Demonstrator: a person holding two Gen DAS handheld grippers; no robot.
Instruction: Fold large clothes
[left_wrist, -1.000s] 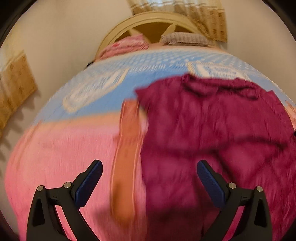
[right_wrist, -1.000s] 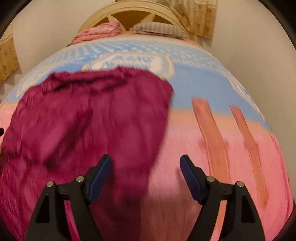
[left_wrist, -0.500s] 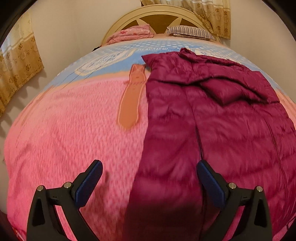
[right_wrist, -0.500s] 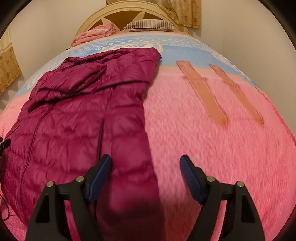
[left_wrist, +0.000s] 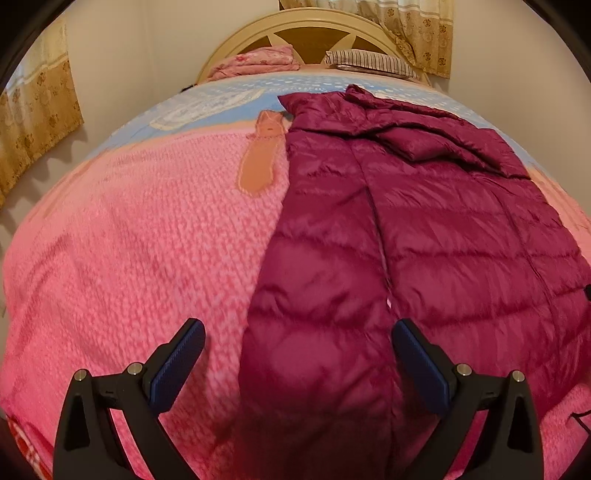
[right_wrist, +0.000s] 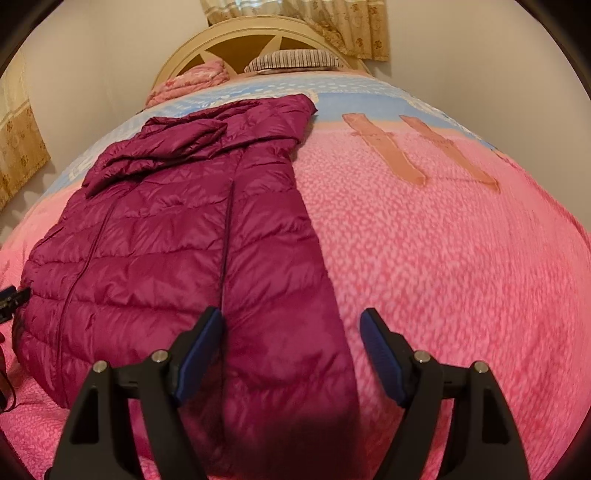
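A maroon quilted puffer jacket (left_wrist: 424, 236) lies flat and lengthwise on the pink bedspread (left_wrist: 140, 240), hood end toward the headboard. It also shows in the right wrist view (right_wrist: 177, 240). My left gripper (left_wrist: 297, 356) is open above the jacket's near left sleeve edge. My right gripper (right_wrist: 291, 349) is open above the jacket's near right sleeve edge. Neither holds anything. The jacket's near hem is hidden below both views.
The bed's cream headboard (left_wrist: 306, 31) stands at the far end with a pink folded blanket (left_wrist: 255, 62) and a striped pillow (left_wrist: 369, 61). Curtains (left_wrist: 37, 122) hang at the left wall. A black cable end (right_wrist: 11, 297) lies at the jacket's left.
Both grippers have pulled back toward the foot of the bed. The jacket, blurred and bunched a second ago, now lies spread out and still. Both grippers stay open.
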